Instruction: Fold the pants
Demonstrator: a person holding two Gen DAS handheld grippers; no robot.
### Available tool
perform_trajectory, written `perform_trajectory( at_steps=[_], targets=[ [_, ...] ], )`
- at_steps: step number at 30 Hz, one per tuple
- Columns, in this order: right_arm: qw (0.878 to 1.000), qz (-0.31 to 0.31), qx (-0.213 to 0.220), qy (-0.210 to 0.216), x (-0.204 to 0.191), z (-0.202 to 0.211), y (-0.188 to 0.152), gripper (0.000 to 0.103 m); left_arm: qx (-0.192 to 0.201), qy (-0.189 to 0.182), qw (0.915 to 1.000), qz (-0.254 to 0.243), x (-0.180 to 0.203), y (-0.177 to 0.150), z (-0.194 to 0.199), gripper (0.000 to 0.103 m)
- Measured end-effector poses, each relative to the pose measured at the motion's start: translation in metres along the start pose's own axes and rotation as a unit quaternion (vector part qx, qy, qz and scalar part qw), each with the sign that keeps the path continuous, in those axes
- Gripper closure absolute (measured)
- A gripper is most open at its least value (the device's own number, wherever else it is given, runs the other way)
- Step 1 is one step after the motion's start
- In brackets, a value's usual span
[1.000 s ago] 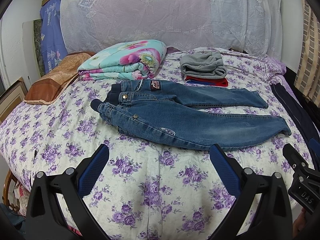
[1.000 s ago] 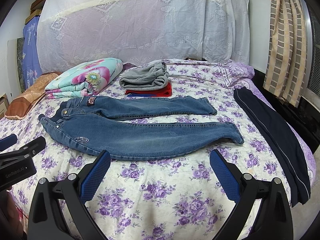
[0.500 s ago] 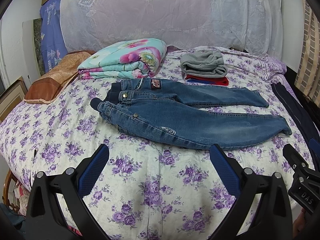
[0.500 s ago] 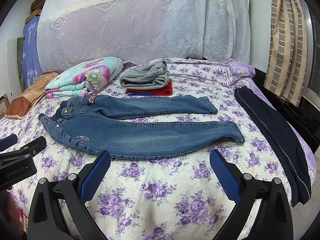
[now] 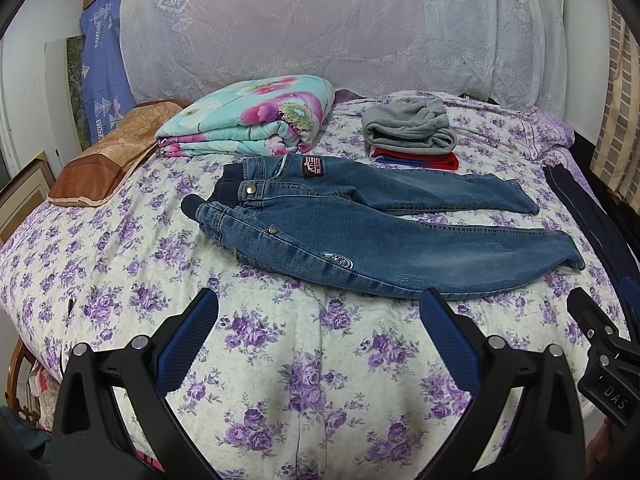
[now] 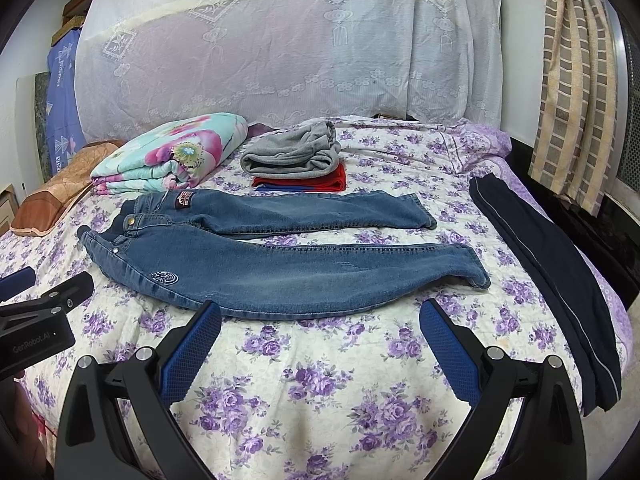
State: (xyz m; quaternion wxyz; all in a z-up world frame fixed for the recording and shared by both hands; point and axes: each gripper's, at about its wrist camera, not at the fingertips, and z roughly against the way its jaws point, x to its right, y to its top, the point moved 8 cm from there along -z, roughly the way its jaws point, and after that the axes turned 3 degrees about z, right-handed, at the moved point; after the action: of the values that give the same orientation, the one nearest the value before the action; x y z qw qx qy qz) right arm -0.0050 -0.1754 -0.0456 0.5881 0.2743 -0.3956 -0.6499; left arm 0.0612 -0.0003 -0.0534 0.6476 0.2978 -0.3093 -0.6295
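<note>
Overall, little differs from the frames of a second ago: the blue jeans (image 5: 360, 236) lie spread on the purple-flowered bedspread (image 5: 120, 264) exactly as they did, waistband toward the bed's left edge, both legs running toward the right edge and parted in a narrow V, the near leg's cuff close to the dark navy track pants (image 6: 552, 264) that stretch along the right edge. In both wrist views the bed sits very slightly lower and nearer than before, a small drift of the cameras only. The left gripper (image 5: 318, 322) hovers over the bed's near edge with its blue-padded jaws spread wide and nothing between them, just short of the jeans' near leg; the right gripper (image 6: 320, 330) hangs the same way, fully apart and empty, its left pad just overlapping the hem of that near leg in the picture, though I cannot tell whether it touches. Beyond the jeans, toward the head of the bed, rest a folded floral blanket (image 5: 256, 120), a folded grey garment (image 5: 408, 130) on red cloth (image 5: 420, 159), and at the left edge a brown pillow (image 5: 108, 164).
</note>
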Motion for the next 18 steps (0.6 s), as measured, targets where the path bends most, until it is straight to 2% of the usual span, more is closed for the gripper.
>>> perform_trajectory(
  at_steps=[14, 15, 18],
  targets=[
    [1.000, 0.002, -0.002, 0.000, 0.006, 0.002, 0.008, 0.003, -0.002, 0.000, 1.0000, 0.000, 0.000, -0.003, 0.000, 0.005],
    [1.000, 0.003, -0.003, 0.001, -0.008, -0.003, -0.002, 0.003, -0.002, 0.000, 1.0000, -0.001, 0.001, -0.003, 0.000, 0.005],
    [1.000, 0.005, -0.010, 0.006, -0.014, -0.014, -0.007, 0.003, -0.016, -0.009, 0.9998, -0.008, 0.005, -0.012, -0.006, 0.005]
  ],
)
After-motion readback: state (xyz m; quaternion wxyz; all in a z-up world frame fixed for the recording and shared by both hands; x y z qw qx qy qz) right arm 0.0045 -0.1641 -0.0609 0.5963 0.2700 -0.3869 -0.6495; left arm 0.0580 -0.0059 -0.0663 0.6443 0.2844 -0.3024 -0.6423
